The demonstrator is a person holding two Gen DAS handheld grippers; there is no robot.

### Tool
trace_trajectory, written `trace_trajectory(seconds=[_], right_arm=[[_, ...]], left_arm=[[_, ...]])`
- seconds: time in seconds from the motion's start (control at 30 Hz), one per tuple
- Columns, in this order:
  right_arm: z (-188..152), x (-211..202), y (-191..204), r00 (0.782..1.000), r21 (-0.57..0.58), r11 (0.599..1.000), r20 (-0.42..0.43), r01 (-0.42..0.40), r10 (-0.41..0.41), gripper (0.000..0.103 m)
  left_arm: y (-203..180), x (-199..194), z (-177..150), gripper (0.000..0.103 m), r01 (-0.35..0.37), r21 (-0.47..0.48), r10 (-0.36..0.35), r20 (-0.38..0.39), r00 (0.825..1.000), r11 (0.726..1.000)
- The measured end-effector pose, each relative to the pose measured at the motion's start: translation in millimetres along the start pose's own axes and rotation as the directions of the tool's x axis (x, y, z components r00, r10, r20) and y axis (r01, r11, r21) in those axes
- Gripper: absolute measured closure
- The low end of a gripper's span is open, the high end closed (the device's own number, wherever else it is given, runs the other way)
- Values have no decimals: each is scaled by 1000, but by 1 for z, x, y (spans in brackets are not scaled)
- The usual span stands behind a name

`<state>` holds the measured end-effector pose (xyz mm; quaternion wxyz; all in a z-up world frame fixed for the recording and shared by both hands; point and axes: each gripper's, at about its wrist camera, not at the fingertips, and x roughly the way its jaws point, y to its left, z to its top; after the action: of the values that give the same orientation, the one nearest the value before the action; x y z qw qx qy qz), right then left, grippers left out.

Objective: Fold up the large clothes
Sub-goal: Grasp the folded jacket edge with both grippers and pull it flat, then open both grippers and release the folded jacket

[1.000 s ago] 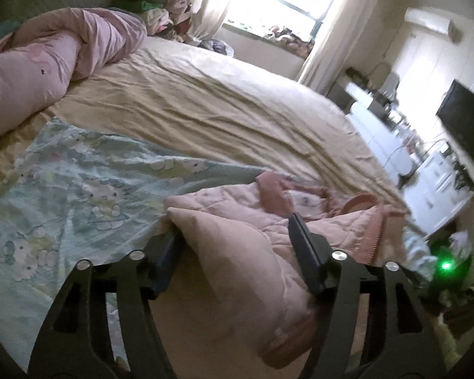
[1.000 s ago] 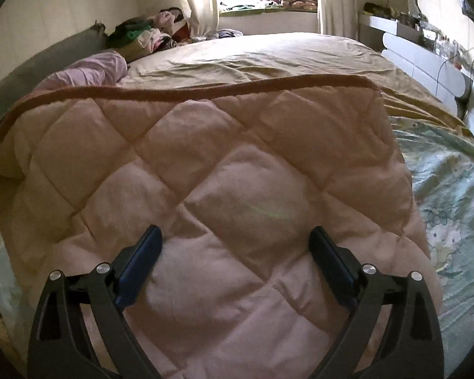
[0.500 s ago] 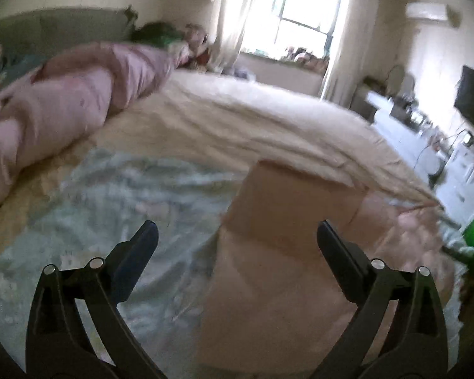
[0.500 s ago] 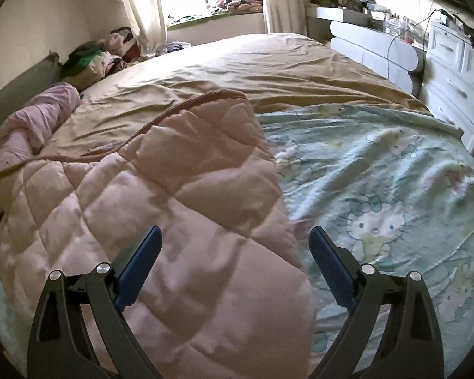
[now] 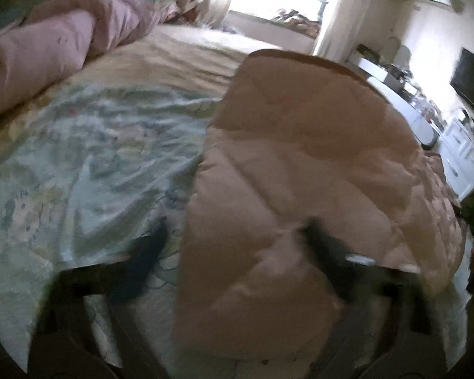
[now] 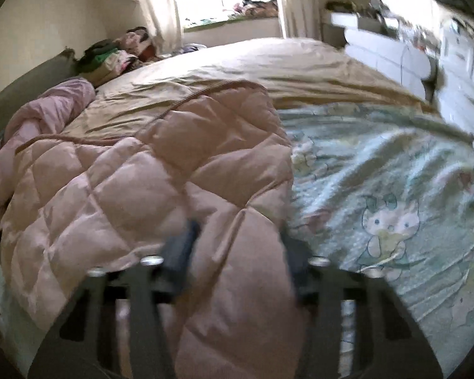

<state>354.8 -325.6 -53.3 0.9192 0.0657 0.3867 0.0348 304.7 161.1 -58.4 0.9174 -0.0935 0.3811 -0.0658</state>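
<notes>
While blurred, no writing legible | quilted pink coat [image 6: 161,170] | cartoon sheet [image 6: 391,195]

Motion blur smears both views, softening the fingers [image 5: 148,246] of the left hand-held gripper [image 5: 237,237]. The pink quilted garment [image 6: 161,173] runs past the lower picture edge. Items on the window ledge [image 6: 256,4] are too small to identify.

You've got a bright curtained window [image 6: 227,0] behind the bed [image 6: 268,63], white drawers [image 6: 458,72] right, dark TV [image 5: 472,82] on wall
</notes>
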Motion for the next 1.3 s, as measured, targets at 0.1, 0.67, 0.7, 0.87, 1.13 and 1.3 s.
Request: trace_trajectory(seconds=[0.1, 0.67, 0.7, 0.87, 1.13, 1.3], right_arm=[[3, -14, 10, 997, -37, 999, 66, 29, -27, 84], [73, 12, 11, 985, 66, 993, 133, 102, -110, 88], [73, 16, 12, 985, 66, 992, 127, 110, -117, 88], [68, 36, 10, 986, 70, 988, 80, 139, -144, 88], [55, 62, 0, 987, 89, 983, 1, 159, -160, 86], [44, 75, -6, 984, 97, 979, -32, 179, -177, 79]], left_arm=[[-19, -2, 4, 89, -41, 90, 41, 10, 999, 995], [-32, 8, 63, 91, -119, 127, 112, 63, 992, 985], [-32, 11, 63, 91, -122, 130, 115, 59, 992, 984], [-29, 21, 60, 91, -121, 115, 118, 26, 993, 986], [-23, 37, 53, 89, -114, 86, 116, -15, 993, 990], [-14, 46, 46, 86, -113, 58, 115, -43, 992, 992]])
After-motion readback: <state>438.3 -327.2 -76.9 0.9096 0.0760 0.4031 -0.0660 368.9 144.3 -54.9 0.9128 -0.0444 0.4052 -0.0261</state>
